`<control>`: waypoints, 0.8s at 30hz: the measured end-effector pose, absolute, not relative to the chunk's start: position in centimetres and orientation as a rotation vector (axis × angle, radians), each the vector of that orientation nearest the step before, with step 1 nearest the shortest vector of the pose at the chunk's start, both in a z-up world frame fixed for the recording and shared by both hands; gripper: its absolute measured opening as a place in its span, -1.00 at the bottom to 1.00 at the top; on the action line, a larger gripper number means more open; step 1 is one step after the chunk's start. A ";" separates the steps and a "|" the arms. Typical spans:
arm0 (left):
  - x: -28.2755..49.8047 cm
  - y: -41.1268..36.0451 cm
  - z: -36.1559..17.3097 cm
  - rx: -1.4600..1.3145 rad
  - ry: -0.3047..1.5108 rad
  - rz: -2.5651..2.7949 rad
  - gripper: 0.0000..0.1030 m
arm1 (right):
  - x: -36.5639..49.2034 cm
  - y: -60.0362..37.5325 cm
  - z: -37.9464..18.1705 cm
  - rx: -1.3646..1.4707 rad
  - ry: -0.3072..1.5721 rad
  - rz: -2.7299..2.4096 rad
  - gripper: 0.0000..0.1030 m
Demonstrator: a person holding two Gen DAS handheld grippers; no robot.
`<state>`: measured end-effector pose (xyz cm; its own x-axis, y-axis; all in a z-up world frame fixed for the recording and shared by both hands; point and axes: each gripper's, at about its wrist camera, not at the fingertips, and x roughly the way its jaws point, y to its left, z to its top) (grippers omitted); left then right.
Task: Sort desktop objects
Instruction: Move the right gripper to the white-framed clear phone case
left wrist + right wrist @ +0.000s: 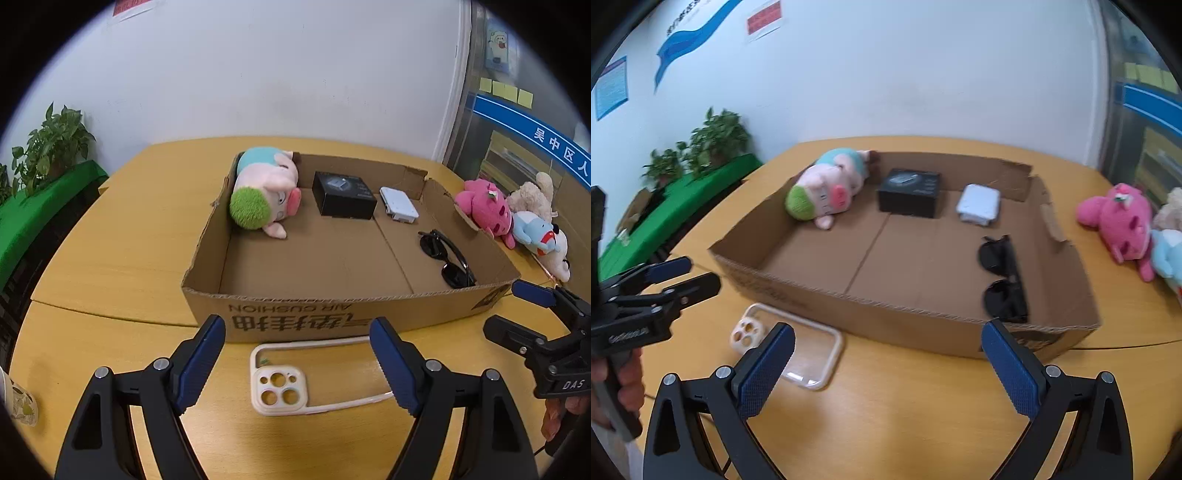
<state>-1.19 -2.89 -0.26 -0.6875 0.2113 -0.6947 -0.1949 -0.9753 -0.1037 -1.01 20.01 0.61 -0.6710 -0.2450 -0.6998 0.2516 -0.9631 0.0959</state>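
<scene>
A shallow cardboard box (295, 325) (871, 317) stands on the yellow table. Inside it lie a pink pig plush (267, 195) (827, 188), a black box (343, 199) (910, 192), a small white device (399, 204) (979, 205) and black sunglasses (445, 258) (1001, 280). A cream phone case (284, 384) (790, 343) lies on the table in front of the box. My left gripper (299, 365) is open, its fingers on either side of the case. My right gripper (886, 373) is open and empty before the box's front wall.
Pink (484, 210) (1119, 221), blue and beige plush toys lie on the table right of the box. Potted plants (51, 147) (713, 144) stand on a green-covered stand at the left. A patterned cup (18, 402) sits at the left edge.
</scene>
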 end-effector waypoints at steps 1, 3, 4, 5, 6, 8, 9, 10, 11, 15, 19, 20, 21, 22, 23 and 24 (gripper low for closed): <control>-1.4 -3.4 -0.7 -1.133 -0.049 2.675 0.56 | -0.9 19.8 0.3 1.107 0.009 -2.619 0.99; -1.9 -4.3 -1.5 -1.176 -0.093 2.632 0.56 | -0.8 19.3 -0.5 1.125 -0.011 -2.544 0.99; -2.2 -4.7 -1.9 -1.199 -0.118 2.609 0.56 | -0.7 18.9 -0.9 1.137 -0.021 -2.508 0.99; -2.6 -5.0 -2.4 -1.225 -0.143 2.583 0.55 | -0.8 18.3 -1.6 1.152 -0.032 -2.458 0.99; -3.0 -5.4 -3.1 -1.256 -0.167 2.550 0.54 | -0.9 17.7 -2.3 1.170 -0.045 -2.406 0.99; -3.6 -5.7 -4.3 -1.295 -0.218 2.478 0.54 | -1.3 16.8 -3.5 1.189 -0.084 -2.321 0.99; -4.0 -5.9 -5.0 -1.314 -0.250 2.434 0.52 | -1.6 16.3 -4.1 1.198 -0.110 -2.280 0.99; -4.4 -6.0 -5.6 -1.331 -0.275 2.400 0.52 | -2.1 15.7 -4.9 1.213 -0.144 -2.227 0.99; -4.8 -6.0 -6.2 -1.347 -0.295 2.371 0.52 | -2.4 15.2 -5.4 1.215 -0.161 -2.200 0.99; -6.5 -5.9 -8.6 -1.464 -0.294 2.333 0.31 | -4.2 13.6 -7.5 1.262 -0.127 -2.177 0.99; -6.7 -5.8 -9.3 -1.472 -0.313 2.319 0.24 | -5.5 13.0 -9.2 1.301 -0.165 -2.138 0.97; -6.7 -5.8 -9.3 -1.479 -0.319 2.310 0.24 | -5.5 12.8 -9.1 1.279 -0.164 -2.145 0.97; -6.7 -5.7 -9.3 -1.481 -0.313 2.321 0.24 | -5.5 12.7 -9.2 1.284 -0.169 -2.134 0.97; -6.5 -5.6 -9.4 -1.486 -0.304 2.326 0.24 | -5.5 12.6 -9.1 1.275 -0.172 -2.140 0.97; -6.3 -5.5 -9.3 -1.480 -0.306 2.331 0.24 | -5.4 12.7 -9.2 1.274 -0.185 -2.136 0.97; -6.2 -5.5 -9.1 -1.470 -0.316 2.332 0.24 | -5.3 12.9 -9.1 1.268 -0.196 -2.135 0.97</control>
<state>-6.21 -5.55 -9.14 -0.3910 0.4178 -0.8201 -0.1847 -0.9085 -0.3748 -5.26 12.89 -9.11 -0.3302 -0.5916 -0.7355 0.4474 -0.7842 0.4299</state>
